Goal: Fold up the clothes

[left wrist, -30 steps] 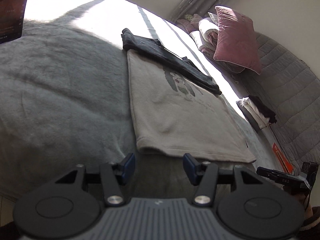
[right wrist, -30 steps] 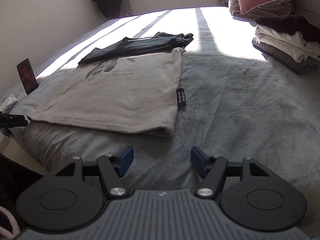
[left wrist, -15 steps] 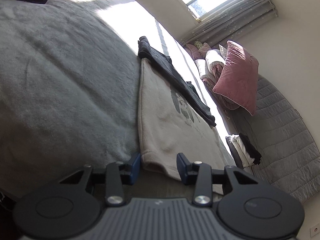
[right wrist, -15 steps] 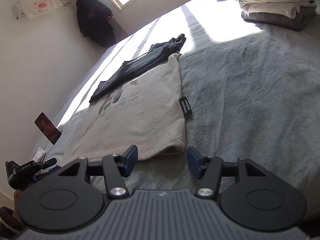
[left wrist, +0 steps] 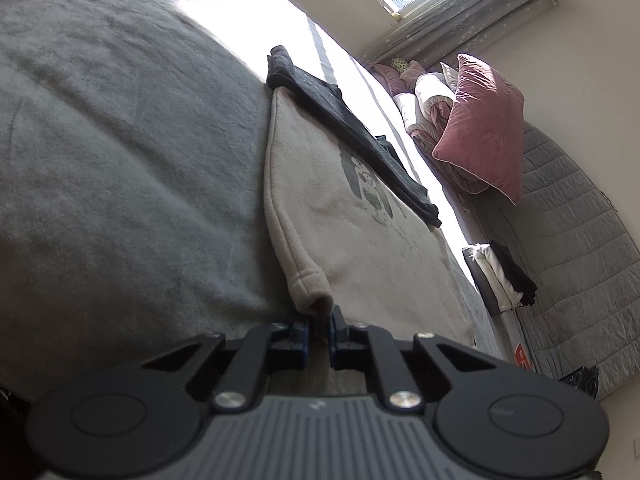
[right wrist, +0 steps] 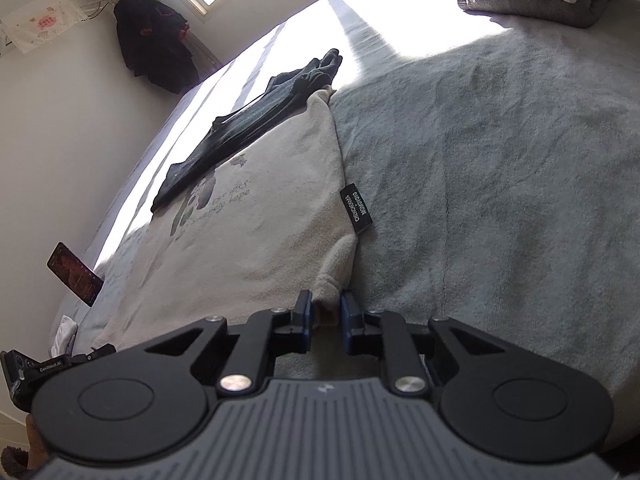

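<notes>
You have both near corners of the beige garment (left wrist: pixel 360 248) pinched, left gripper (left wrist: pixel 319 330) and right gripper (right wrist: pixel 325 322), with the garment flat and its fold yet to make

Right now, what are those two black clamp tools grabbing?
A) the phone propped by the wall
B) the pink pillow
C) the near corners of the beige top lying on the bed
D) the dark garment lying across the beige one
C: the left gripper and the right gripper each pinch a bottom corner of the beige top; the dark garment lies untouched at its far end.
</notes>
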